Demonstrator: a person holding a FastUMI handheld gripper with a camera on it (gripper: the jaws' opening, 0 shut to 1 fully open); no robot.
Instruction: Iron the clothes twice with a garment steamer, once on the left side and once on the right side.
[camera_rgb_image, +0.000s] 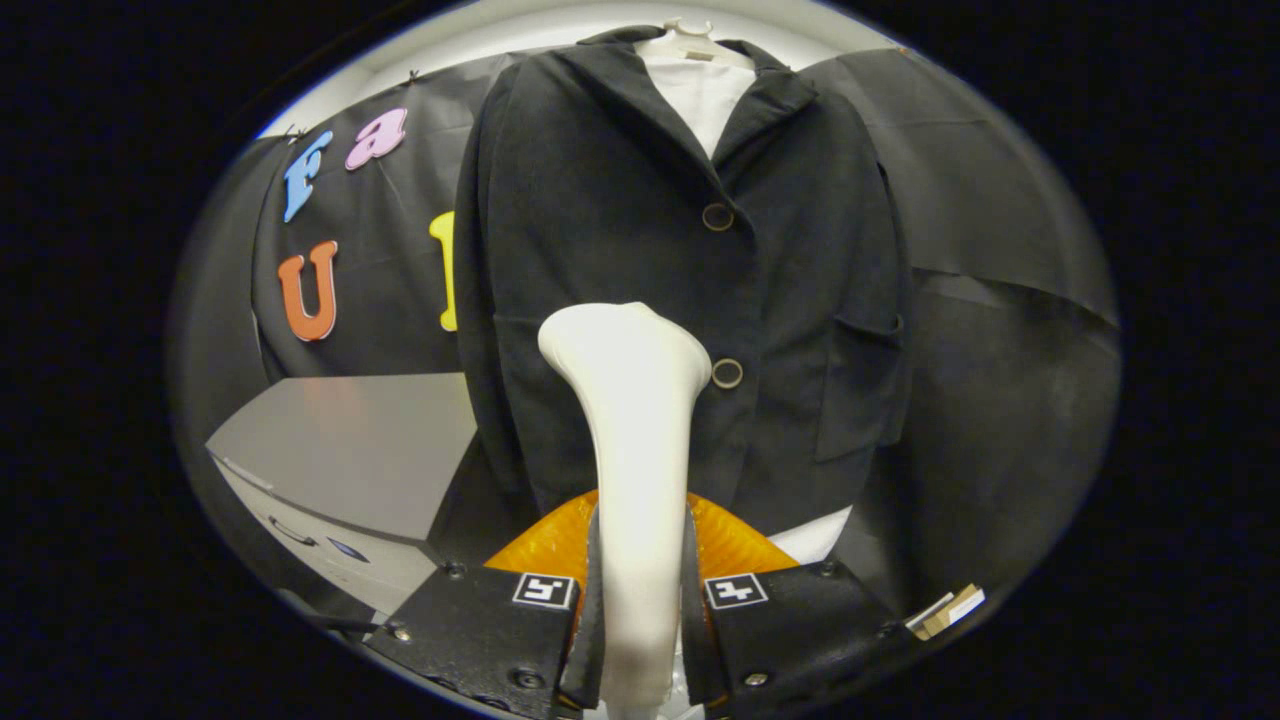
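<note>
Between fingers, tool (636, 610) clamps steamer (630, 400), near jacket (800, 250).

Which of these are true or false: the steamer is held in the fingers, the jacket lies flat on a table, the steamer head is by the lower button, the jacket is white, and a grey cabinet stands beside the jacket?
1. The fingers grip the steamer: true.
2. The jacket lies flat on a table: false, it hangs on a hanger.
3. The steamer head sits beside the lower button: true.
4. The jacket is white: false, it is black, over a white shirt.
5. A grey cabinet stands beside the jacket: true.
</note>
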